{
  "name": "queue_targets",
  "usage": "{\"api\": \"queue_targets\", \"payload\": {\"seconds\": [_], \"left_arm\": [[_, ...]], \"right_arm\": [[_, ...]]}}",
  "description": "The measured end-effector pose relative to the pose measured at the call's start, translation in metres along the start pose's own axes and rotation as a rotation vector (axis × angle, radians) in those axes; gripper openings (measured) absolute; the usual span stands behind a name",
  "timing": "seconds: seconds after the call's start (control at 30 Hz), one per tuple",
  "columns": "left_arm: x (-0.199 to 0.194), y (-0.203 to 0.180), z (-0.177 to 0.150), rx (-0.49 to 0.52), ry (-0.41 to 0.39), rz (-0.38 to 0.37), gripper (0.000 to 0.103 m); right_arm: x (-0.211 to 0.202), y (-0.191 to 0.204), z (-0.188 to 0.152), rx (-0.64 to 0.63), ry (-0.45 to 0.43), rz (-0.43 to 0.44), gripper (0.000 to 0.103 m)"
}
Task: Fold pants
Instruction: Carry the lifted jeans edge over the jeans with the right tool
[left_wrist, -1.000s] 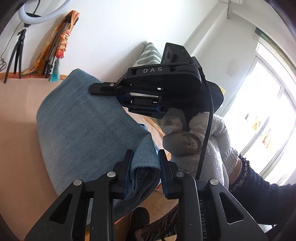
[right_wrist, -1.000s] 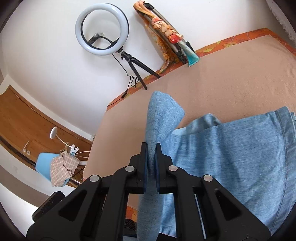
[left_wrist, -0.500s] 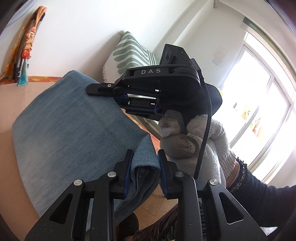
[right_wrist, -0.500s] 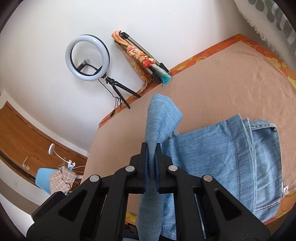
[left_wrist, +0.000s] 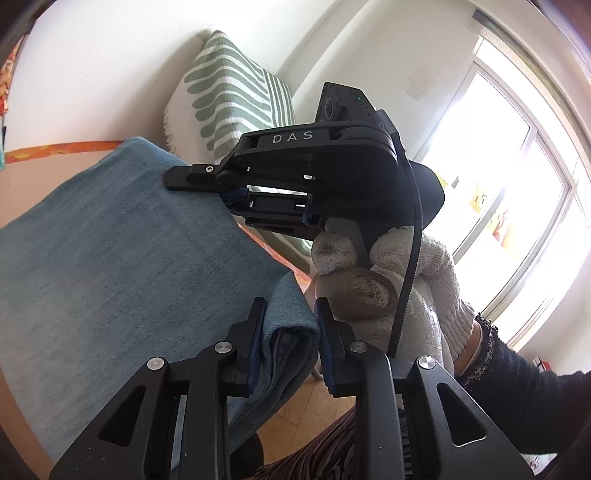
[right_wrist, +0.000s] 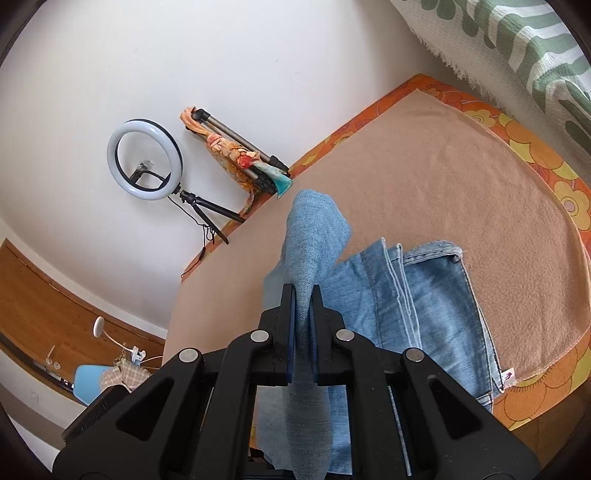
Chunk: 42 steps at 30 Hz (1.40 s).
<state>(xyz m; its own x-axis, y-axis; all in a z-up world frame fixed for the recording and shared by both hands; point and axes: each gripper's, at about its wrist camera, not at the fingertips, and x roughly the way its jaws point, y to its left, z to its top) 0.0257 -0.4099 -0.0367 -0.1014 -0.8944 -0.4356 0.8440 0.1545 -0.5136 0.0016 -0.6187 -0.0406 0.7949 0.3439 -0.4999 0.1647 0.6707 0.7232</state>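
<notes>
Both hand-held grippers (left_wrist: 288, 332) (right_wrist: 303, 321) angled down, clamping lifted pants (right_wrist: 424, 306).

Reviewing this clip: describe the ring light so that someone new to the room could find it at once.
Start at the white wall behind the tan-covered bed. By the bed's far edge, left of a scarf-draped folded tripod, stands the ring light: a glowing white circle on a small black tripod, the only round, lit thing there.

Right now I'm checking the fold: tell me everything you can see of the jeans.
The jeans are light blue denim, partly lying on the tan blanket, stitched seams and waistband showing. One end is lifted: the right tongs pinch a thin fold, the left tongs clamp a thicker layered bunch.
</notes>
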Motion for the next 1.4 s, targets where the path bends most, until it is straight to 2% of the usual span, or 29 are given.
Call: {"api": "queue_targets", "payload": {"seconds": [0.3,0.53,0.7,0.9,1.03,1.17,1.27,1.33,1.4], "left_arm": [[0.043,0.003,0.0,0.015,0.081,0.005,0.024],[0.073,0.003,-0.014,0.06,0.157,0.029,0.024],[0.09,-0.006,-0.023,0.11,0.197,0.04,0.021],[0.099,0.001,-0.031,0.088,0.218,0.052,0.021],[0.09,-0.004,-0.034,0.106,0.214,0.043,0.021],[0.067,-0.013,-0.032,0.117,0.208,0.02,0.025],[0.039,-0.021,-0.033,0.151,0.192,0.03,0.027],[0.022,-0.021,-0.03,0.159,0.181,0.056,0.046],[0.003,-0.017,-0.027,0.151,0.167,0.09,0.053]], "right_arm": [[0.0,-0.049,-0.004,0.058,0.013,-0.044,0.007],[0.013,-0.088,-0.015,0.096,0.079,-0.107,0.007],[0.021,-0.09,-0.016,0.059,0.104,-0.142,0.007],[0.027,-0.093,-0.01,0.0,0.106,-0.217,0.007],[0.014,-0.1,-0.003,0.015,0.061,-0.234,0.007],[-0.008,-0.068,0.001,-0.103,-0.022,-0.199,0.007],[-0.001,-0.04,0.001,-0.195,-0.017,-0.139,0.007],[0.014,-0.029,0.002,-0.25,0.013,-0.158,0.007],[0.03,-0.023,0.006,-0.294,0.04,-0.188,0.007]]}}
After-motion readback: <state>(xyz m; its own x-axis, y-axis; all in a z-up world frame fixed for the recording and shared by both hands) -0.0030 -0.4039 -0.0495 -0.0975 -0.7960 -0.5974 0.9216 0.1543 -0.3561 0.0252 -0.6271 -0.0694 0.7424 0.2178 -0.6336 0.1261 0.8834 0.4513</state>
